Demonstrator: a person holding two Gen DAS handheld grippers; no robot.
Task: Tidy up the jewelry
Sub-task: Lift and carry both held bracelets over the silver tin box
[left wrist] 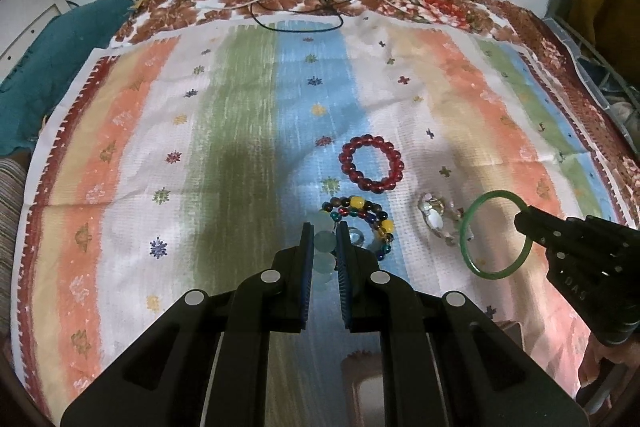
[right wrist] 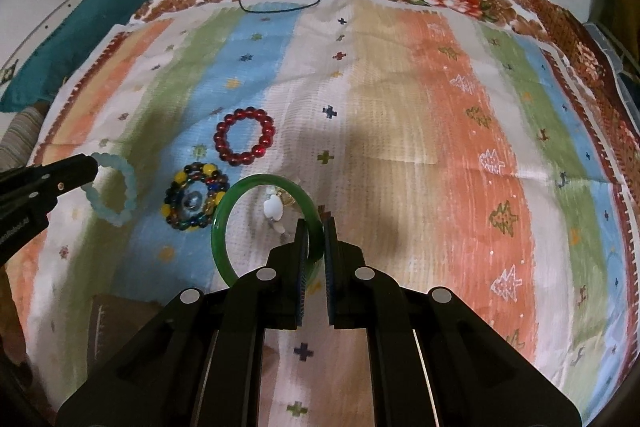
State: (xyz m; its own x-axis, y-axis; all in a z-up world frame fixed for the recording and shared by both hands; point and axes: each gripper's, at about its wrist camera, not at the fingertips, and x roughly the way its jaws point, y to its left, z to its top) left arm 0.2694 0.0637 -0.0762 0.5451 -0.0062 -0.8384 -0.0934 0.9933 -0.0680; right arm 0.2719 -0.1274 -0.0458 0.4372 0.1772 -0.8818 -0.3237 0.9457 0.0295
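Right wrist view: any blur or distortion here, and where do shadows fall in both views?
Right wrist view: fisheye bends the striped cloth edges; its right side is smeared, while the green bangle in the right gripper is sharp. Left wrist view: a dark shadow crosses the green stripe beyond the left gripper, which grips the pale blue bead bracelet.

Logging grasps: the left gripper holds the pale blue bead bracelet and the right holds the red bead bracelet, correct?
Not quite. The right gripper is shut on the green bangle, as the right wrist view shows; the red bead bracelet lies on the cloth. The left gripper does hold the pale blue bead bracelet.
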